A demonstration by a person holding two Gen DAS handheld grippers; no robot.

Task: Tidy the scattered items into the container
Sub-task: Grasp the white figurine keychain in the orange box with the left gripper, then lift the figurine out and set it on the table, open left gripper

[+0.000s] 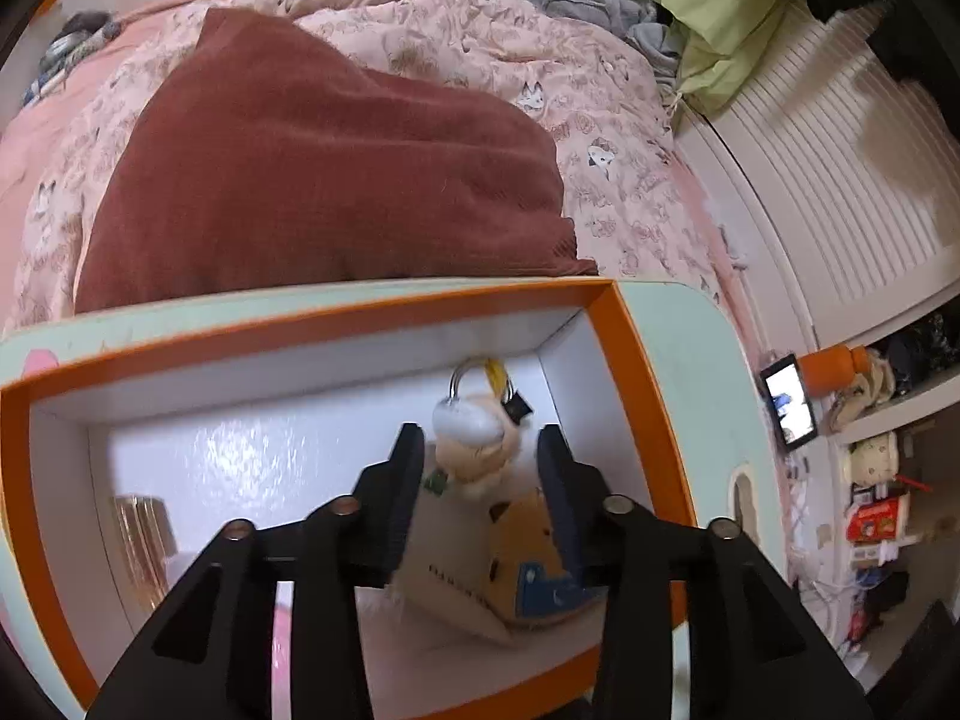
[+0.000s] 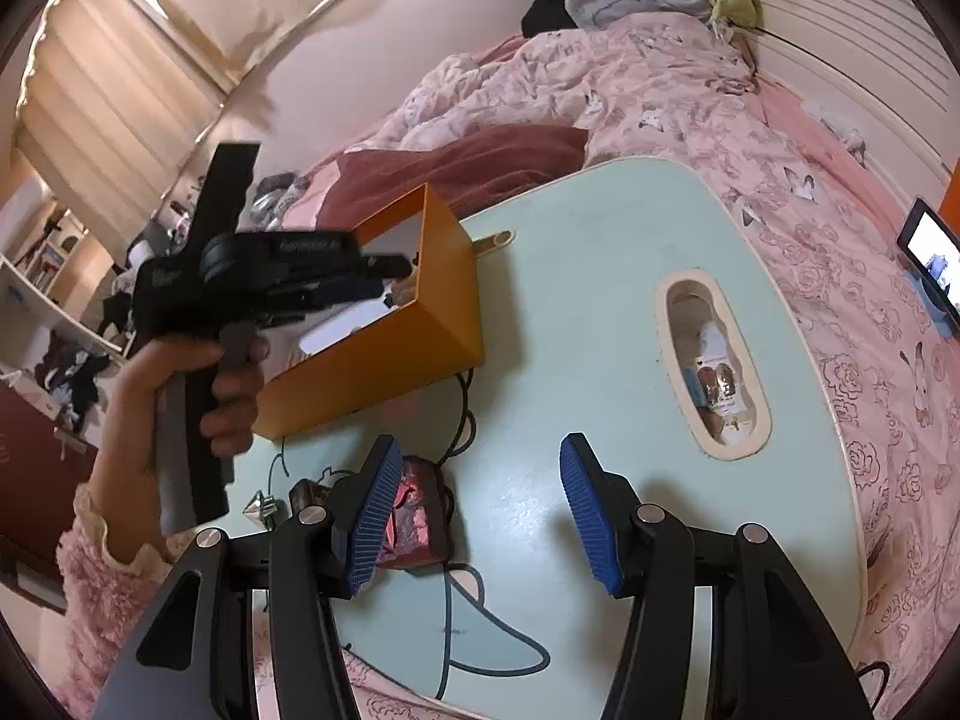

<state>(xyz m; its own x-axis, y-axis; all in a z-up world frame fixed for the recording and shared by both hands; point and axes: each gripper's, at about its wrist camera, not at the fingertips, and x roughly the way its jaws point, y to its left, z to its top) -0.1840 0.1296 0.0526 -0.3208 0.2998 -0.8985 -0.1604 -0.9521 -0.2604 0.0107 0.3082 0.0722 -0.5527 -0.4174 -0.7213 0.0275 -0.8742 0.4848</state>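
Over the box (image 1: 336, 309), my left gripper (image 1: 480, 468) sits wide around a plush keychain (image 1: 480, 444), probably just dropped in; right gripper (image 2: 474, 516) open, empty, near a pink packet (image 2: 414, 504).

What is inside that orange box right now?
Inside the orange box: a small plush toy on a metal ring, a printed pouch and a shiny gold thing. The left gripper hides the near floor.

Left gripper (image 1: 480, 462) open over plush keychain (image 1: 474, 438) in box (image 1: 300, 315).
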